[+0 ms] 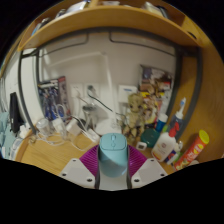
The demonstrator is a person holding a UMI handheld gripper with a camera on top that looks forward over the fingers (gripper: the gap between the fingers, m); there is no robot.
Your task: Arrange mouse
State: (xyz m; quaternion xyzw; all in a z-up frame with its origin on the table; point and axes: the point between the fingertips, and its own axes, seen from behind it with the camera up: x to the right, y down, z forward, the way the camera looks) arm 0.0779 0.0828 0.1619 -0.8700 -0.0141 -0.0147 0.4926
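so the gripper (113, 170) is pinching the light blue mouse (113, 153) between its pink pads, holding it up off the cluttered wooden desk (45, 155), probably carrying it to wherever it's getting set down

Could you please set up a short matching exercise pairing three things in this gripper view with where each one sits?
Things:
1. mouse
2. stuffed toy
3. shelf

Places:
a. overhead, above the cluttered desk
b. between the two fingers of the tongs
c. beyond the fingers, standing at the back of the desk

Pairs: 1-b, 2-c, 3-a

The light blue mouse appears pressed by both pink pads.
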